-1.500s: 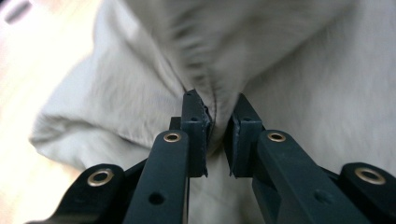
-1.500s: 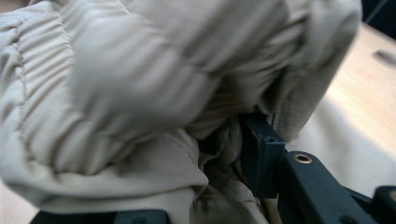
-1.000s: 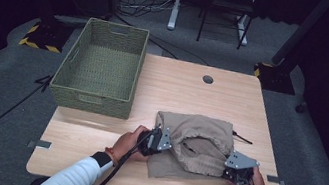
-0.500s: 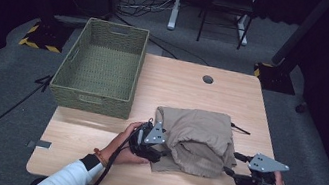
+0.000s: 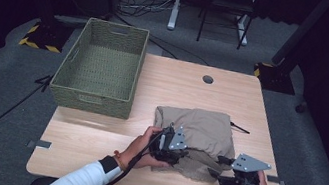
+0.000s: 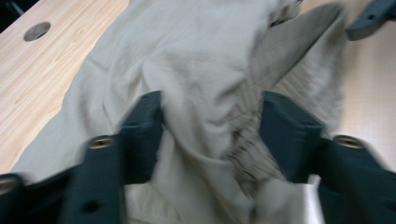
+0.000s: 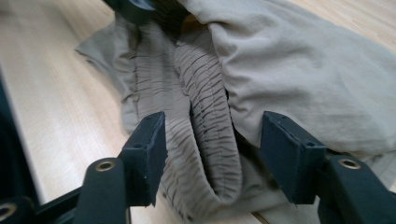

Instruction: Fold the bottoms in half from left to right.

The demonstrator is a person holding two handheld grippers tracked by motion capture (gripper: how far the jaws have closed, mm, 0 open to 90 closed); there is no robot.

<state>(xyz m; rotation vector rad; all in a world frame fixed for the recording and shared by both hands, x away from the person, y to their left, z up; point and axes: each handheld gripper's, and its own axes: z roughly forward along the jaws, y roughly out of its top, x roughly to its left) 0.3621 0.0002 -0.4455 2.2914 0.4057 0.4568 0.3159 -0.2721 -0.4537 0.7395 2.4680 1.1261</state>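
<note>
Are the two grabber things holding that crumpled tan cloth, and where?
Neither pinches it. The left gripper, whose jaws have just been closing, straddles a bunched fold of the crumpled tan cloth garment; the right gripper, jaws apart, straddles its ribbed waistband.

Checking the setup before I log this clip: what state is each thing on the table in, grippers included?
Khaki garment: bunched loosely on the table, not in the basket.
Basket: upright, empty.
Left gripper: jaws just closing, cloth between them, pads not clearly pressing.
Right gripper: jaws open, the garment's elastic waistband lying between them.
</note>
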